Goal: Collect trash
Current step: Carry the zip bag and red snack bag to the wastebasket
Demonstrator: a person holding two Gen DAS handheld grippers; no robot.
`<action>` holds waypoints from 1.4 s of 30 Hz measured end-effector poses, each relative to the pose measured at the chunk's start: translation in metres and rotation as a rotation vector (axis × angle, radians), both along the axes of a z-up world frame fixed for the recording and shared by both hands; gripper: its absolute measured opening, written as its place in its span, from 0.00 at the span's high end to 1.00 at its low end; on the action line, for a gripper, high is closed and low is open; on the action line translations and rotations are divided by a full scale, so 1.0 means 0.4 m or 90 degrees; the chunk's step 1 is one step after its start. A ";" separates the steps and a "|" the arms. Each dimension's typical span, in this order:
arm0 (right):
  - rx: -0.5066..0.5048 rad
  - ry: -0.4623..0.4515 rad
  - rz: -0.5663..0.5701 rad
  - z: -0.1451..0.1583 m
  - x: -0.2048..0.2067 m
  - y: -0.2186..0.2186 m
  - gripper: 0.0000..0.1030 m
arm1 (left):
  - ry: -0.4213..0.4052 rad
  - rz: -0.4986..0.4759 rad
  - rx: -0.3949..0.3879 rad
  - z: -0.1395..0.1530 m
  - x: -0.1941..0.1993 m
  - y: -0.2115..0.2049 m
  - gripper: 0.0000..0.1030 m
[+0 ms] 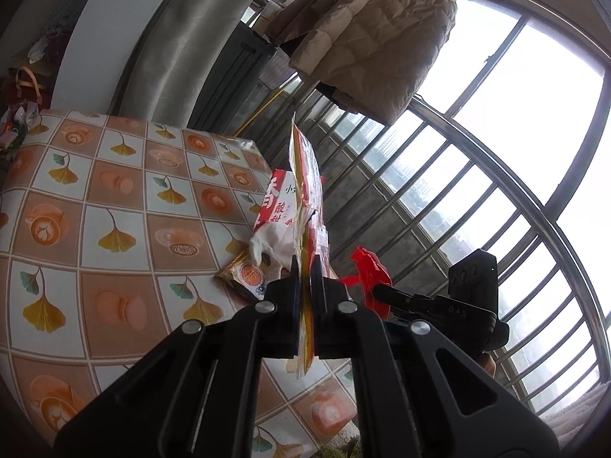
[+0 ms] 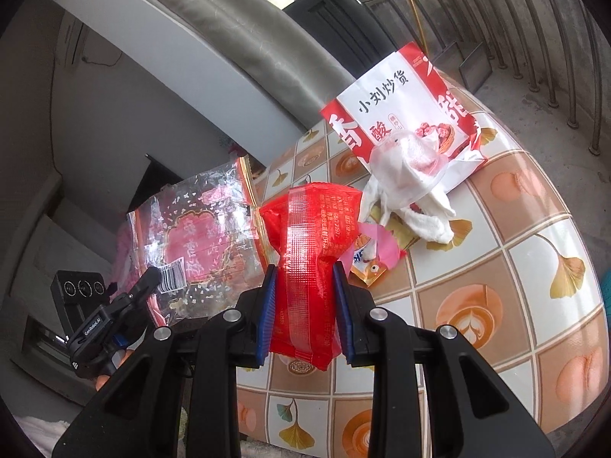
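My left gripper (image 1: pixel 304 267) is shut on a clear plastic wrapper with red print (image 1: pixel 307 191), seen edge-on and held above the table; it also shows in the right wrist view (image 2: pixel 202 236). My right gripper (image 2: pixel 305 278) is shut on a crumpled red snack wrapper (image 2: pixel 313 252), which shows in the left wrist view (image 1: pixel 368 271). On the table lie a red-and-white nut bag (image 2: pixel 404 114), a clear cup stuffed with white tissue (image 2: pixel 408 187), and a small yellow packet (image 2: pixel 366 263).
The table (image 2: pixel 496 267) has a tiled ginkgo-and-coffee cloth. A window with metal bars (image 1: pixel 458 191) and a hanging beige jacket (image 1: pixel 374 38) are beyond it. A grey curtain (image 1: pixel 179 49) hangs at the back.
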State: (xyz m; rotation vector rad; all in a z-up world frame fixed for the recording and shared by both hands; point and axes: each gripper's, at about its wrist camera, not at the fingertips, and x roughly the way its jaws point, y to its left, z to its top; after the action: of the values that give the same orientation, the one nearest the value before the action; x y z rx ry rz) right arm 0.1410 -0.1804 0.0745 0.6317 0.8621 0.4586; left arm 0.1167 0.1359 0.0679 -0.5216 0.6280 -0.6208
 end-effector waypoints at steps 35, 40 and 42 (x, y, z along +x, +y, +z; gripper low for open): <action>0.093 -0.033 -0.507 -0.106 -0.480 -0.723 0.73 | -0.045 -0.432 0.208 0.044 0.076 -0.984 0.97; 0.120 0.018 -0.597 -0.215 -0.555 -0.848 0.73 | -0.026 -0.491 0.286 -0.046 0.076 -1.205 0.97; 0.133 0.036 -0.619 -0.257 -0.573 -0.887 0.73 | -0.029 -0.505 0.329 -0.095 0.070 -1.287 0.97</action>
State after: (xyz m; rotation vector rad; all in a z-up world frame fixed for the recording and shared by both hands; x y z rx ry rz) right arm -0.0881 -0.5353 -0.0283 1.1644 0.4721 -0.3581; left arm 0.1446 -0.3791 0.0301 0.2558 0.9197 -1.1617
